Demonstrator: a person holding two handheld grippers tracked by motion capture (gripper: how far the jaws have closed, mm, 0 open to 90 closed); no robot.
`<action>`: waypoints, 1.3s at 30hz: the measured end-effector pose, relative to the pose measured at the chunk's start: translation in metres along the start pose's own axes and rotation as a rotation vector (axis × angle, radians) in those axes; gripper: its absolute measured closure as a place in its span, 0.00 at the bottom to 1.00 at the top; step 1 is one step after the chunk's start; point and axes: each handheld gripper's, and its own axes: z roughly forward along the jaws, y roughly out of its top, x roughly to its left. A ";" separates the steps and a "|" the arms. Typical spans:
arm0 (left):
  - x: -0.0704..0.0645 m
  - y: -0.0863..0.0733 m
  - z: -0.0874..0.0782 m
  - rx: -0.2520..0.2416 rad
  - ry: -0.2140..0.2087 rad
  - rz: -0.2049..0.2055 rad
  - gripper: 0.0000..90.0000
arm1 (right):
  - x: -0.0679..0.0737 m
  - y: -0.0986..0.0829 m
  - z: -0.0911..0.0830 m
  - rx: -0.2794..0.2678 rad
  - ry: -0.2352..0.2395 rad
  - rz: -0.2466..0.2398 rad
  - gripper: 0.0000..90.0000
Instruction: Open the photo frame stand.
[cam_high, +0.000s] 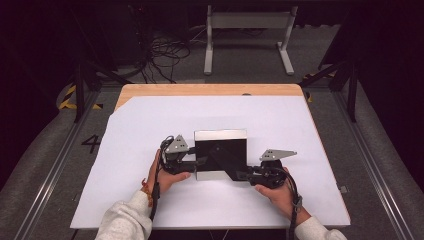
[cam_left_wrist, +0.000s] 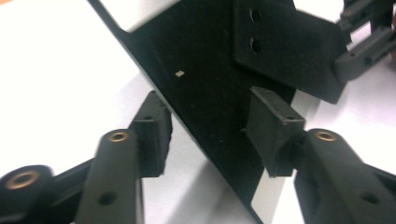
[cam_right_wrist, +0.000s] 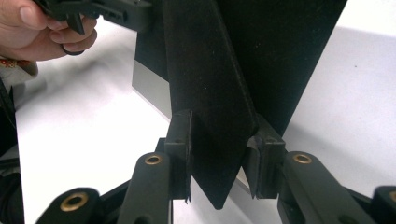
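Note:
A picture frame (cam_high: 220, 150) lies face down on the white sheet, showing its black back (cam_left_wrist: 205, 70) and silver rim (cam_high: 220, 134). Its black easel stand (cam_high: 227, 165) runs diagonally toward the lower right. My left gripper (cam_high: 196, 162) is at the frame's left edge, and its jaws (cam_left_wrist: 212, 130) clamp that edge, one pad on the black back. My right gripper (cam_high: 242, 175) is shut on the tip of the stand (cam_right_wrist: 205, 93), with a pad pressed to each side (cam_right_wrist: 219, 154). The right gripper's jaws (cam_left_wrist: 359, 46) also appear far off in the left gripper view.
A white sheet (cam_high: 150, 200) covers most of the wooden table (cam_high: 210, 90). Open sheet surrounds the frame on all sides. A hand (cam_right_wrist: 42, 32) holds the left gripper. Beyond the table are a white table base (cam_high: 247, 40) and cables (cam_high: 165, 55) on the floor.

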 end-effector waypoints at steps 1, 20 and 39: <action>-0.002 0.000 0.001 0.009 0.007 0.009 0.53 | 0.000 0.000 0.000 0.002 -0.002 -0.002 0.74; -0.004 0.006 0.007 0.026 0.025 0.041 0.60 | 0.000 0.004 0.000 0.002 -0.063 -0.032 0.78; -0.004 0.005 0.005 -0.001 0.074 0.057 0.66 | 0.002 0.010 -0.001 -0.001 -0.087 -0.051 0.79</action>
